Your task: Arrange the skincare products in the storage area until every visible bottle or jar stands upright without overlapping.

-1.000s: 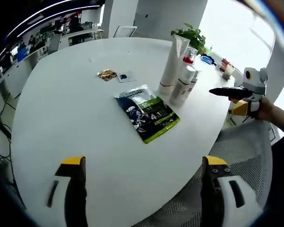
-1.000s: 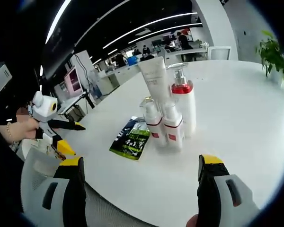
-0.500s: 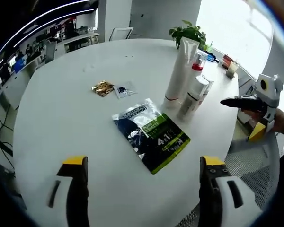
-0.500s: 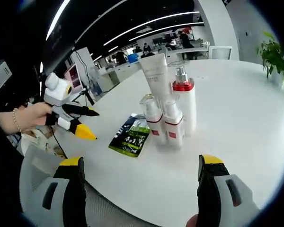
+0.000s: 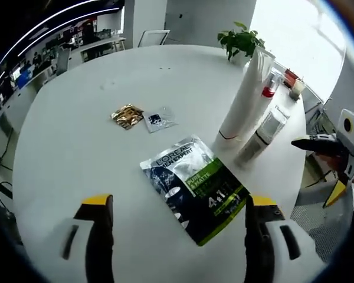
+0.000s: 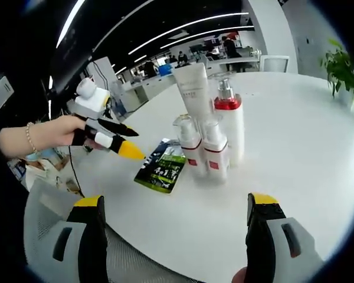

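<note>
Four upright bottles [image 6: 209, 138] crowd beside the flat sachet [image 5: 194, 186]. Both my left gripper [image 5: 177, 236] and right gripper [image 6: 174, 236] are spread, holding nothing. Reaching for the sachet carelessly, I might topple the nearest bottle.

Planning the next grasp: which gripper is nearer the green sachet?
Left. The left gripper hovers just beside the green sachet, jaws open. The right gripper sits back off the table edge, beyond the bottles.
</note>
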Available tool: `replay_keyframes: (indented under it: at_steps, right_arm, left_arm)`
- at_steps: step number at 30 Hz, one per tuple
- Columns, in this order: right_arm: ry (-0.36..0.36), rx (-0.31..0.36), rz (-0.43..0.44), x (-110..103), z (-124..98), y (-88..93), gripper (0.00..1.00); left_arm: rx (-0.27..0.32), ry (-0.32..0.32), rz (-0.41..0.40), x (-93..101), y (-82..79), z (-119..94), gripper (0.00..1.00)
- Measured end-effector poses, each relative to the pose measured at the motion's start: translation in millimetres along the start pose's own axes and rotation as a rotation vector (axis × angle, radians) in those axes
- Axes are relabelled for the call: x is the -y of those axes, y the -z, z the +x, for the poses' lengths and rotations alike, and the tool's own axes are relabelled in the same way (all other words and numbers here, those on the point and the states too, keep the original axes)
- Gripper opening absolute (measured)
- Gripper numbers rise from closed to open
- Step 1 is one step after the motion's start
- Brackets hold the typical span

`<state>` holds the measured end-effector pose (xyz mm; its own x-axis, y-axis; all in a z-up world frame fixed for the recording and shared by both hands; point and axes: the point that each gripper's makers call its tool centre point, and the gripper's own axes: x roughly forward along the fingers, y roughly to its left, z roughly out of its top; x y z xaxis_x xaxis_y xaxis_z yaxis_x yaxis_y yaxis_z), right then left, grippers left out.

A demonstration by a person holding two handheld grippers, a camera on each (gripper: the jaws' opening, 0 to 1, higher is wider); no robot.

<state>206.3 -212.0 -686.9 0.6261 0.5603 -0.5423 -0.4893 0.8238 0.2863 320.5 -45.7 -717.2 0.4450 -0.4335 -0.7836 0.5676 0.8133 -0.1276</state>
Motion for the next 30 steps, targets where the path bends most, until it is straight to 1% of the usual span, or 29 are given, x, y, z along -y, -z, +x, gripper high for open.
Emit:
replay_keyframes:
  at_steps: [2, 4, 6, 7, 9, 10, 13, 15, 18, 21, 24, 28, 30]
  right_arm:
    - [-0.001, -0.005, -0.002, -0.6, 0.1, 0.8, 1.0]
    - [-0.001, -0.01, -0.002, -0.4, 0.2, 2.6, 1.0]
    - [-0.001, -0.013, 0.001, 0.2, 0.3, 3.6, 1.0]
    - [-0.003, -0.013, 0.004, 0.2, 0.2, 3.4, 1.0]
    - [0.0, -0.014, 0.007, 0.5, 0.1, 3.2, 1.0]
    - [0.0, -0.014, 0.007, 0.5, 0.0, 3.0, 1.0]
    - [0.005, -0.016, 0.012, 1.1, -0.3, 3.1, 1.0]
    - [0.005, -0.018, 0.016, 1.3, -0.4, 3.1, 1.0]
    - [0.005, -0.022, 0.021, 2.8, 0.1, 3.7, 1.0]
    - [0.01, -0.023, 0.025, 3.6, -0.4, 3.8, 1.0]
    - [0.016, -0.023, 0.028, 5.0, -0.4, 4.0, 1.0]
    - [0.021, -0.031, 0.025, 5.5, 0.1, 6.4, 1.0]
    - [0.023, -0.037, 0.018, 5.5, 0.3, 7.0, 1.0]
  left_arm:
    - [0.008, 0.0, -0.008, -3.3, -9.2, 10.2, 0.85]
    - [0.016, -0.008, -0.016, -3.6, -13.1, 13.6, 0.85]
    - [0.025, -0.021, -0.028, -9.2, -23.0, 23.4, 0.84]
    - [0.026, -0.024, -0.03, -9.3, -23.2, 23.8, 0.83]
    - [0.037, -0.056, -0.039, -13.6, -25.9, 26.2, 0.81]
    - [0.039, -0.066, -0.053, -19.2, -33.5, 33.7, 0.81]
    - [0.043, -0.072, -0.081, -25.0, -39.5, 39.7, 0.8]
    - [0.038, -0.074, -0.079, -24.4, -42.6, 43.8, 0.8]
    - [0.039, -0.067, -0.066, -24.5, -49.9, 51.3, 0.75]
    - [0.037, -0.073, -0.054, -24.7, -54.9, 59.0, 0.76]
    - [0.038, -0.065, -0.051, -23.9, -60.7, 68.2, 0.75]
    - [0.066, -0.061, -0.058, -19.9, -72.4, 77.3, 0.75]
    - [0.071, -0.065, -0.054, -19.8, -76.0, 82.1, 0.74]
